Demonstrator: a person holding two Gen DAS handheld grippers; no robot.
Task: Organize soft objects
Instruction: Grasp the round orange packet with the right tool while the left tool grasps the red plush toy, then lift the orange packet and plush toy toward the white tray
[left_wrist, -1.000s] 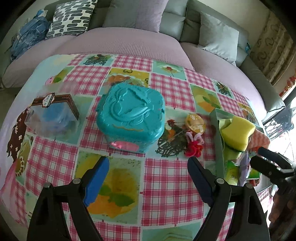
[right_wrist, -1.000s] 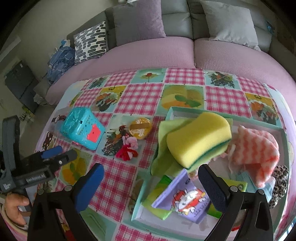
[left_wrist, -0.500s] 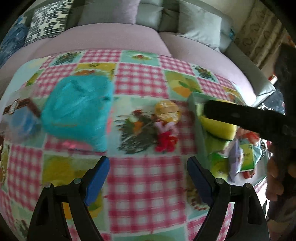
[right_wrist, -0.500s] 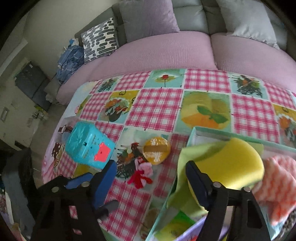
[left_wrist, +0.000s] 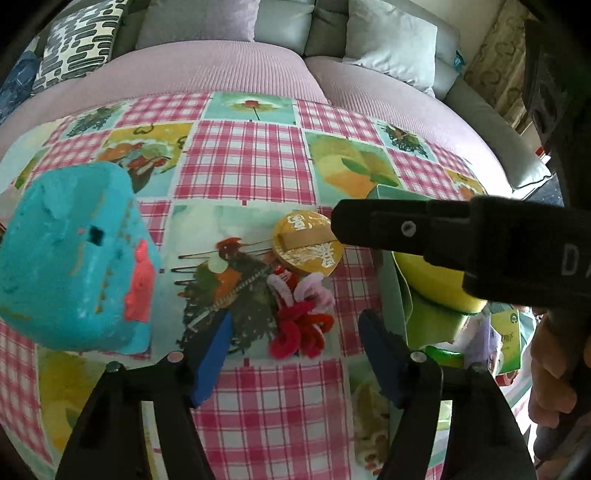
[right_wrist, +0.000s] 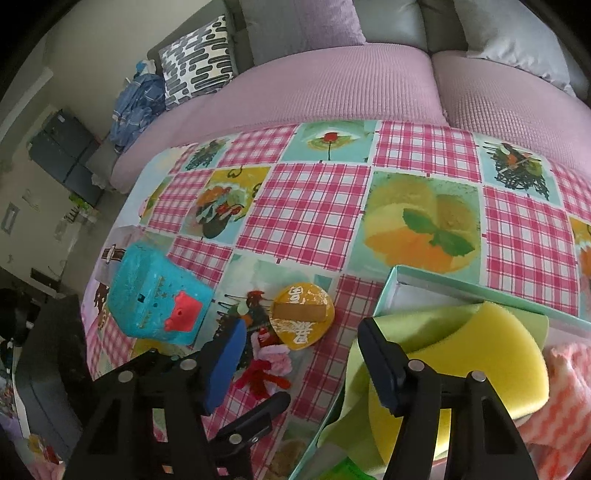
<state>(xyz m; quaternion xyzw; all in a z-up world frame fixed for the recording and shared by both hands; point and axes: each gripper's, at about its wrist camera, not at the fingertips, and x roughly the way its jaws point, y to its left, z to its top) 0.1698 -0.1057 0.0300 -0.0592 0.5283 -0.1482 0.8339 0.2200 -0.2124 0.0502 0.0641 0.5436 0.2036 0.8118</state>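
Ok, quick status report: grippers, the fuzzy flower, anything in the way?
Both grippers open, empty. Left gripper straddles red-and-pink pipe-cleaner flower, untouched on checked tablecloth. Right gripper hovers close above; round yellow tin just behind flower.

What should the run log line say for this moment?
left gripper: open, at fuzzy toy | right gripper: open, empty | sponge: in tray

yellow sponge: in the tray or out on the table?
In. The yellow foam sponge rests on a green cloth inside the teal shallow tray, behind its rim, beside an orange-and-white zigzag cloth.
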